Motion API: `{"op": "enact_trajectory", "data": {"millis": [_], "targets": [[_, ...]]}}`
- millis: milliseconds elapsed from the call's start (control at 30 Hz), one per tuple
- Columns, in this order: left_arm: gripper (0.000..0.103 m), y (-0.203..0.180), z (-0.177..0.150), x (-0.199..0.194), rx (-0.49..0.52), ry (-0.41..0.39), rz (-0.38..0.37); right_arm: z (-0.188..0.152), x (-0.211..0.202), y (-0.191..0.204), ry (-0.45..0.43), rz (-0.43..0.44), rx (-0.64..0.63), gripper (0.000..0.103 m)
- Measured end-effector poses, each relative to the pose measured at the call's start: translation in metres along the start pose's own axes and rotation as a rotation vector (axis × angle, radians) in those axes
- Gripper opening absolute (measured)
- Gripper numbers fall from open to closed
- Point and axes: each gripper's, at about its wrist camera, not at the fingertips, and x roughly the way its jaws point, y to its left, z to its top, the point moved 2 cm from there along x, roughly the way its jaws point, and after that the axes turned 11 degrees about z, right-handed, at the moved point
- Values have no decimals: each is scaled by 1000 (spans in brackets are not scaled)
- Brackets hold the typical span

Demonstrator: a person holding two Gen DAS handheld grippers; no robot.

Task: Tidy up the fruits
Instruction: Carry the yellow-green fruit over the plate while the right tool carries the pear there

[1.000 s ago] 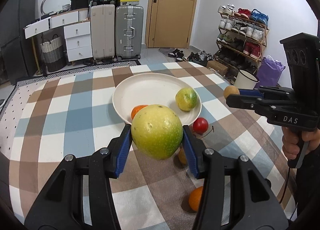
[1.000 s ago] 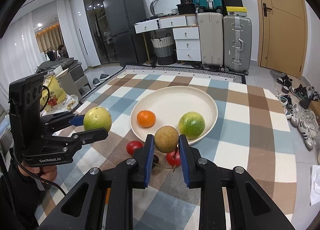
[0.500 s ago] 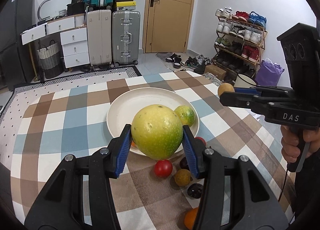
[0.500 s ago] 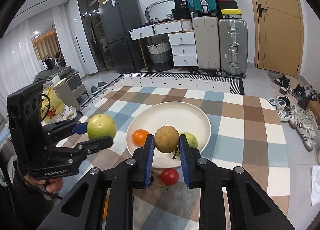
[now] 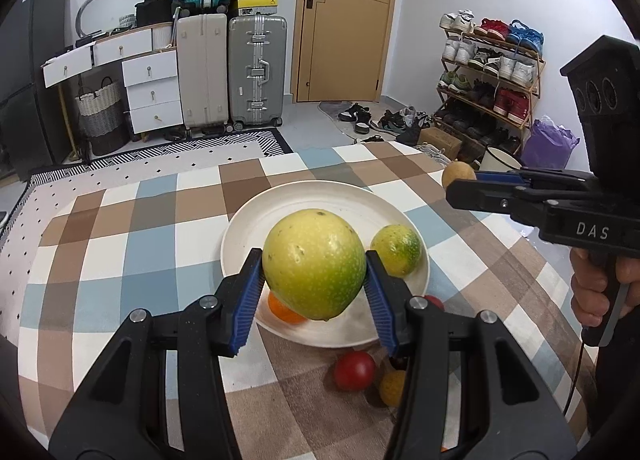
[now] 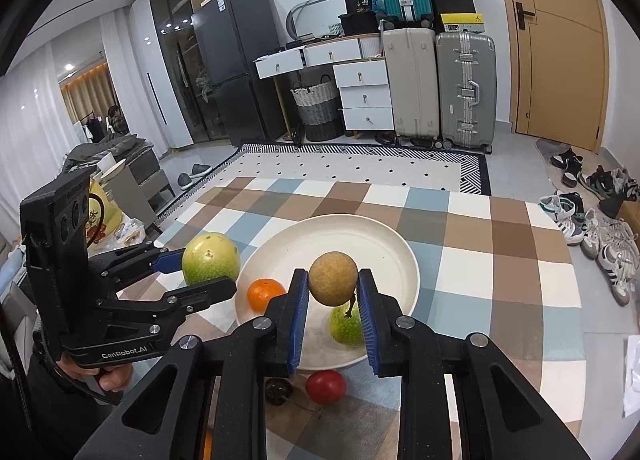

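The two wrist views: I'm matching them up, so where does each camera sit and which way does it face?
Left wrist: on the left gripper, looking down over its green fruit at the plate; the right gripper and hand show.
Right wrist: on the right gripper, over its brown fruit; the left gripper shows.
Both share the plate, orange and door.

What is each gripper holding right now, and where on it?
Left gripper: big yellow-green fruit, by its sides. Right gripper: small brown fruit, by its sides.
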Motion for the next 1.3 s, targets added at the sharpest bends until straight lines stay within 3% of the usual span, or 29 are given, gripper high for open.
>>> {"op": "enact_trajectory", "data": {"millis": [667, 1200, 1300], "targets": [[47, -5, -9, 40, 12, 43, -6, -4, 57, -29, 95, -26, 10, 25], [47, -13, -17, 53, 27, 60, -12, -9, 72, -32, 94, -15, 23, 25], [47, -11, -16, 54, 26, 68, -16, -7, 68, -30, 83, -9, 21, 29]]}}
